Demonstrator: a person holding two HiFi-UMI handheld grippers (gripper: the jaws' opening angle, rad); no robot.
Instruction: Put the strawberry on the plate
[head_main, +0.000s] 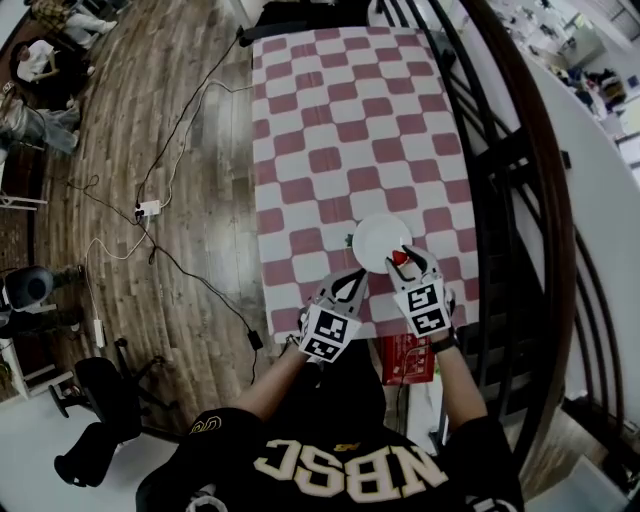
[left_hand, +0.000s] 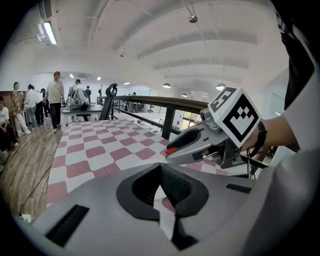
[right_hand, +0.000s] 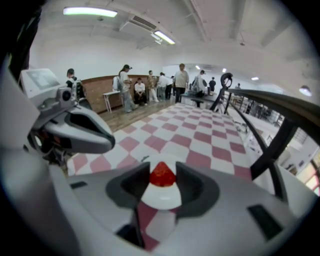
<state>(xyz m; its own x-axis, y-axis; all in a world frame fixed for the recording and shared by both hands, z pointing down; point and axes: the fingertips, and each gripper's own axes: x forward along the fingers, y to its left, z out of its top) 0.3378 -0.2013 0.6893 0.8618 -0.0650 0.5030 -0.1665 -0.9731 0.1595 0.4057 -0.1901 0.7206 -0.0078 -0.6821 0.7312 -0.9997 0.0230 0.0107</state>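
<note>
The right gripper (head_main: 405, 256) clenches the strawberry (right_hand: 163, 174) between its pads, right over the near right part of the white plate (head_main: 372, 236), which sits by the tabletop's near edge. The way to go looks straight down. The left gripper (head_main: 351, 283) hangs released and empty just beside the plate.

Wooden plank floor (head_main: 190, 130); red-and-white checkered surface (head_main: 340, 120); curved black railing (head_main: 550, 220); ceiling strip light (left_hand: 50, 32).
</note>
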